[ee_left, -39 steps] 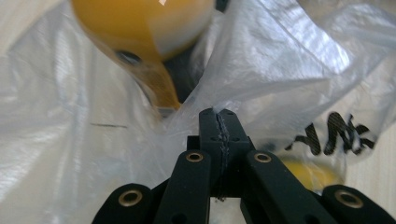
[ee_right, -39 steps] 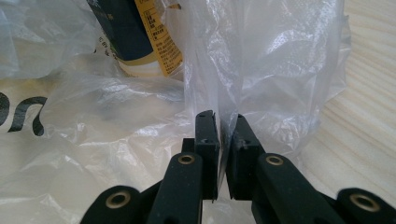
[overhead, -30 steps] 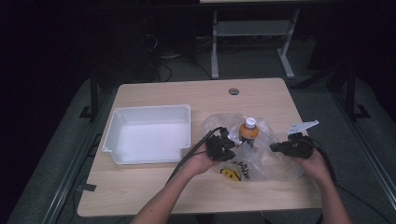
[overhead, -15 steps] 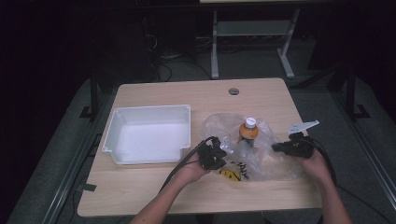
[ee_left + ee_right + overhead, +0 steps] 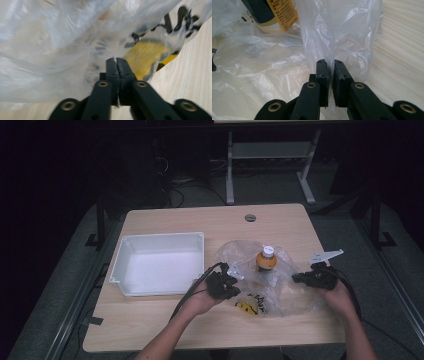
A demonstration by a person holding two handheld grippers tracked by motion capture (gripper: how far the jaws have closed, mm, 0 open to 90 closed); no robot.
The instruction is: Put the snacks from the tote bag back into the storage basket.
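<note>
Stretching of a clear plastic bag (image 5: 280,290) across the near right of the table (image 5: 200,220), from the high view. Inside it, upright near the far side, an orange-capped bottle (image 5: 266,260). Left gripper (image 5: 231,281) at the bag's left edge, now farther from the bottle than a second ago and closer to the white tray (image 5: 150,287), with the film drawn out after it. Right gripper (image 5: 300,278) at the right edge, unmoved. Probably means a wider mouth and more slack around the bottle.

From the left gripper view: left gripper (image 5: 116,60) clenched, jaws tight together on a thin fold of the bag (image 5: 62,50). Just beyond the tips, a yellow and black print (image 5: 145,57); bare wood of the table (image 5: 195,65) at the right.

From the right gripper view: right gripper (image 5: 329,62) likewise clamped, pinching a raised pleat of the bag (image 5: 319,32). Off to the upper left, the bottle (image 5: 274,15) with its yellow label, well apart from the jaws. Table (image 5: 402,37) at the right.

Next, as a judgement: bottle not yet free, so further parting or lifting of the film needed, without tipping it.
</note>
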